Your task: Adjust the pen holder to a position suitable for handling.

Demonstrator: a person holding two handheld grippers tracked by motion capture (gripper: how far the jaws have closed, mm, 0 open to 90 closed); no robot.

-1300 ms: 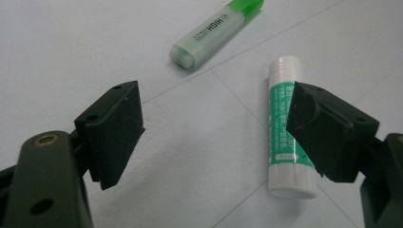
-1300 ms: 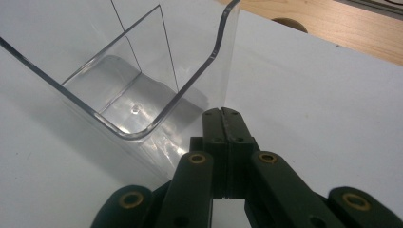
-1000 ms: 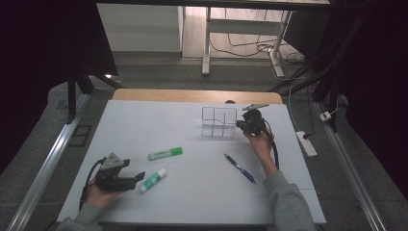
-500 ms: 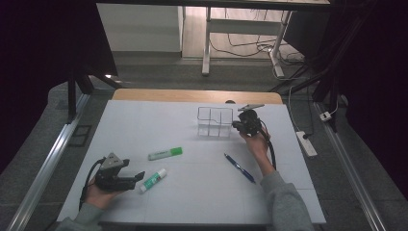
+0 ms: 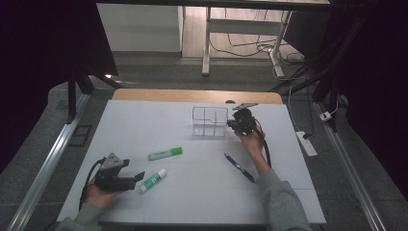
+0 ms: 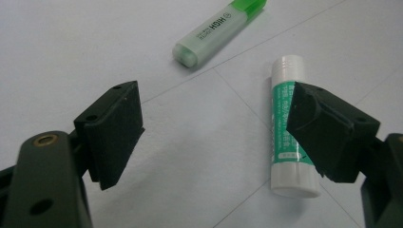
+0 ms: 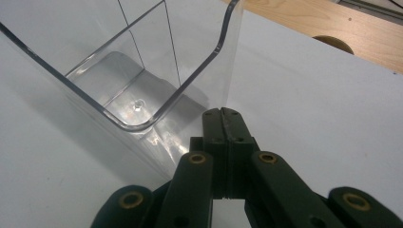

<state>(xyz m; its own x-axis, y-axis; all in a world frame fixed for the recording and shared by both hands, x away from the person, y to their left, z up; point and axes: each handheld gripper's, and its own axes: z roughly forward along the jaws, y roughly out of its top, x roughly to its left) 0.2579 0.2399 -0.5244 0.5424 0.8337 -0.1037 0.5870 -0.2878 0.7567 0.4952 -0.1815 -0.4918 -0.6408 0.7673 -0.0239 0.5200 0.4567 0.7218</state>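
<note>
A clear plastic organizer (image 5: pixel 210 121) with compartments stands on the white table sheet (image 5: pixel 144 120) at the back middle. My right gripper (image 5: pixel 231 125) is at its right side, shut with nothing between the pads. In the right gripper view the closed tips (image 7: pixel 222 111) touch the corner of the organizer (image 7: pixel 119 71). My left gripper (image 5: pixel 139 177) rests low at the front left and is open. Its jaws (image 6: pixel 214 133) stand wide apart over bare sheet. A green-labelled glue stick (image 6: pixel 280 95) lies partly behind the right jaw. A green highlighter (image 6: pixel 216 31) lies beyond it.
A blue pen (image 5: pixel 239 167) lies on the sheet below the right hand. The glue stick (image 5: pixel 154 179) and highlighter (image 5: pixel 165 153) lie left of centre. A wooden table edge (image 7: pixel 332 23) runs behind the sheet. A power strip (image 5: pixel 306 143) sits on the floor at the right.
The organizer and my right gripper have shifted a little to the left together. The left gripper has stayed where it was.
</note>
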